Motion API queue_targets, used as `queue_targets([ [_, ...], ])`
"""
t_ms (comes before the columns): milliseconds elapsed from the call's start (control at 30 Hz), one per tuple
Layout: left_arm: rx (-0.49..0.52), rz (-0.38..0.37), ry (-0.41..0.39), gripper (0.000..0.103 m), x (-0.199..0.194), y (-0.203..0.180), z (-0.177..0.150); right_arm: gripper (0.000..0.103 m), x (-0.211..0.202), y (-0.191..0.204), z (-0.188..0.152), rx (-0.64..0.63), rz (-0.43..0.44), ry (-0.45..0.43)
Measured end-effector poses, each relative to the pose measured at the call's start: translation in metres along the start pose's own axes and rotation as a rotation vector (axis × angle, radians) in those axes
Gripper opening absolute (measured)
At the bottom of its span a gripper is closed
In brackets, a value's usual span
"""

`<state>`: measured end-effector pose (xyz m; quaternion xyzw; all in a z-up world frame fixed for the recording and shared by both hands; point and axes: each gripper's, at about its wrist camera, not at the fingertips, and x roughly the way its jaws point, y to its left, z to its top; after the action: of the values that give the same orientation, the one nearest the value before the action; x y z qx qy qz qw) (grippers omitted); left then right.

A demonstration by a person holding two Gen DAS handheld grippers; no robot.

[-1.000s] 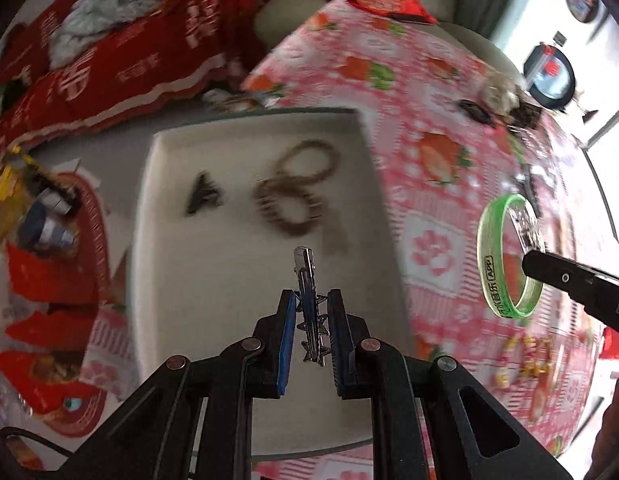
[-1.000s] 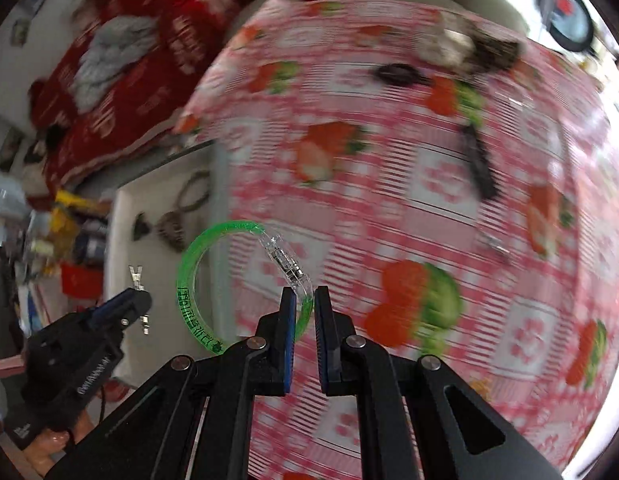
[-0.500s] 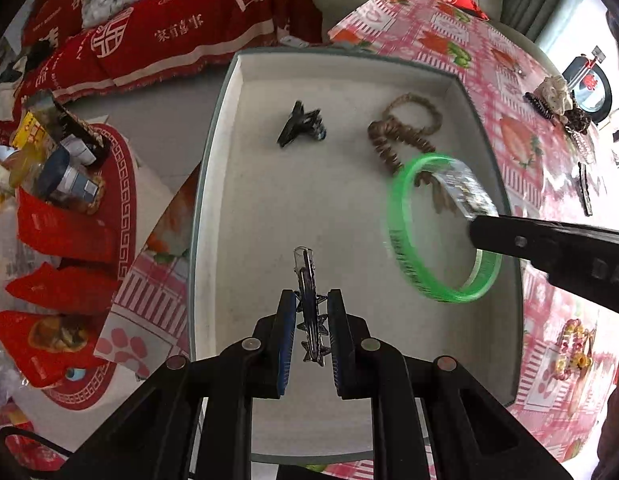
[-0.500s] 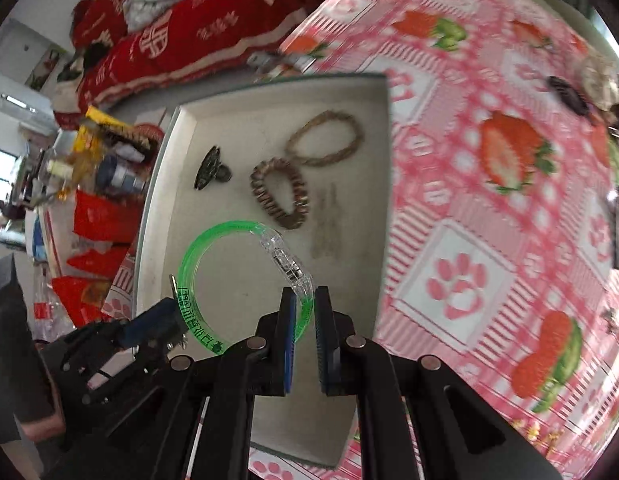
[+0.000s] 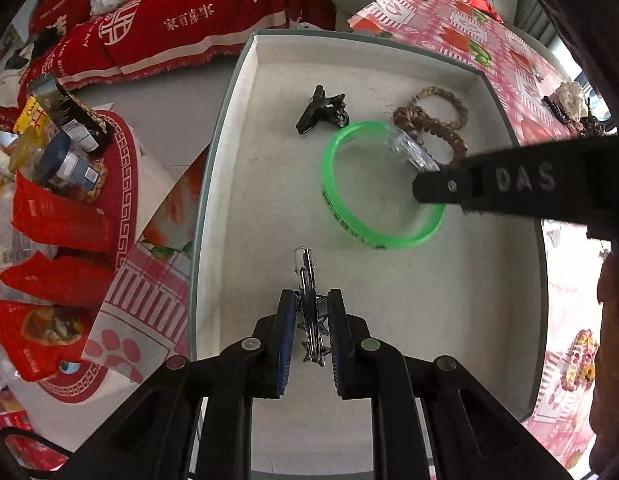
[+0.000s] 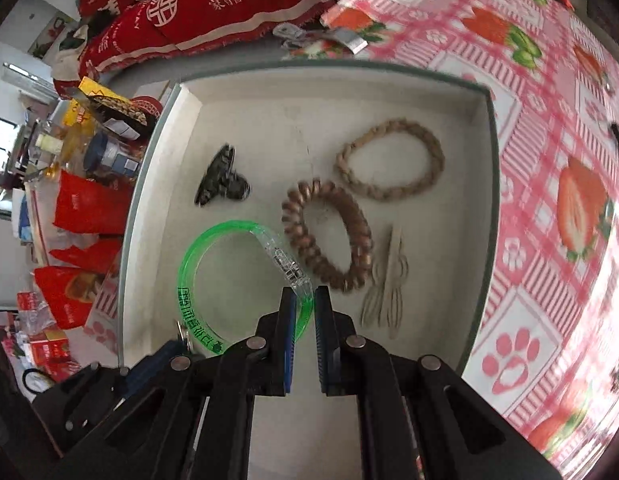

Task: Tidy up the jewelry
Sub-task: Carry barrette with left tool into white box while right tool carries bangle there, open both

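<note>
**Green bangle and metal clip held over the tray, ready to set down**

Green and translucent, the bangle hangs from the right gripper, whose fingers pinch it just below its clear clasp section. It hovers inside the white tray, above the floor near the middle, just beside the coiled brown hair tie. The left gripper has its fingers pressed on a spiky metal hair clip, held over the tray's near half, well apart from the black claw clip by the far-left wall. A braided band lies toward the far-right corner, a pale flat hairpin along the right wall.

To do the placing well, I would lower each piece onto bare tray floor: the bangle into the open middle patch without landing on the coiled tie, the metal clip toward the near-left corner. Spread the fingers only once each piece rests flat, so nothing bounces or rolls.
</note>
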<state>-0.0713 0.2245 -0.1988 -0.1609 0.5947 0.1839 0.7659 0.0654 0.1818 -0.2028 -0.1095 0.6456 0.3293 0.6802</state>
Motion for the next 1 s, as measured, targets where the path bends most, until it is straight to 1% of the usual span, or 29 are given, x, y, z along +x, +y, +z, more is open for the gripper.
queue_targets([
  [100, 0.013, 0.008, 0.0, 0.023, 0.001, -0.002, 0.001, 0.01, 0.003, 0.006, 0.009, -0.016, -0.013, -0.001],
  [300, 0.025, 0.015, 0.002, 0.023, 0.002, -0.003, 0.002, 0.013, 0.002, 0.008, 0.011, -0.026, -0.013, 0.002],
  [367, 0.032, 0.021, 0.002, 0.023, 0.001, -0.004, 0.002, 0.019, 0.002, 0.006, 0.011, -0.022, 0.004, 0.006],
  [433, 0.033, 0.026, 0.002, 0.023, 0.001, -0.005, 0.003, 0.036, 0.002, 0.006, 0.012, -0.016, 0.027, 0.006],
  [500, 0.033, 0.03, 0.004, 0.023, 0.0, -0.007, 0.002, 0.041, -0.001, 0.006, 0.012, -0.015, 0.026, -0.001],
  [667, 0.048, 0.05, 0.005, 0.023, -0.001, -0.012, 0.003, 0.042, -0.018, 0.002, 0.008, -0.001, 0.067, -0.029],
  [833, 0.076, 0.074, 0.004, 0.023, -0.003, -0.019, 0.003, 0.047, -0.043, -0.011, -0.002, 0.044, 0.094, -0.075],
  [1000, 0.1, 0.093, 0.006, 0.023, -0.006, -0.027, 0.004, 0.051, -0.063, -0.03, -0.019, 0.103, 0.104, -0.112],
])
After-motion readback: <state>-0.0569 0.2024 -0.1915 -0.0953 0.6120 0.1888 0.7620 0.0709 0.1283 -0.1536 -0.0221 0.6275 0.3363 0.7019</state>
